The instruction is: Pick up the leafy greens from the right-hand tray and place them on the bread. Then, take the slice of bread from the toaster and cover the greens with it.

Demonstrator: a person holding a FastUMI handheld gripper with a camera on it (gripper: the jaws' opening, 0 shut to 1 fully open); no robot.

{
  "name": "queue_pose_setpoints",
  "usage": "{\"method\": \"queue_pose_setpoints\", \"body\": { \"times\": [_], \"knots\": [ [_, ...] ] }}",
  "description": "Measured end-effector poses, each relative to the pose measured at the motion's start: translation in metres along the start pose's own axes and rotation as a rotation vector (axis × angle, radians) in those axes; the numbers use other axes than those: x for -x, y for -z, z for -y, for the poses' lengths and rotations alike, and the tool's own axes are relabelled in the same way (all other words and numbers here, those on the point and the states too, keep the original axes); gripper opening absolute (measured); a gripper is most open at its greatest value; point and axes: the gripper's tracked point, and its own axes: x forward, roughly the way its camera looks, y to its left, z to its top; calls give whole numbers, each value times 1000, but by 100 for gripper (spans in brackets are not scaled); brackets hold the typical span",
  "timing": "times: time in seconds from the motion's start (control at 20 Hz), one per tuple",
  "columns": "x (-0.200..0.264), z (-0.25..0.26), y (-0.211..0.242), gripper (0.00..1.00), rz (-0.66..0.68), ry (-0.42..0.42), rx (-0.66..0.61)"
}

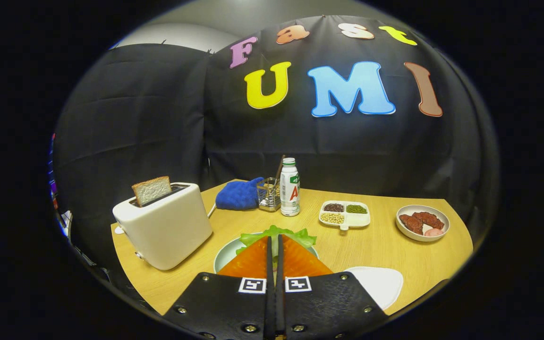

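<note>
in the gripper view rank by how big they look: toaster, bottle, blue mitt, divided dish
1. toaster, though it is nearest
2. blue mitt, divided dish and bottle: too alike to rank

Gripper fingers nearly shut over the greens.

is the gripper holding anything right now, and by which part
The gripper looks shut on the ruffled green lettuce leaf, over the pale round plate; where on the leaf it pinches cannot be told.

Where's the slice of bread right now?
The slice of bread stands in the slot of the white toaster, left of the gripper, whose fingers are closed over the leafy greens.
</note>
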Motion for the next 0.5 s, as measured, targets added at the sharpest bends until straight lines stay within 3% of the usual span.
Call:
{"method": "queue_pose_setpoints", "body": {
  "times": [0.5],
  "knots": [
    [-43,-16,35,1,-65,-10,-44]
  ]
}}
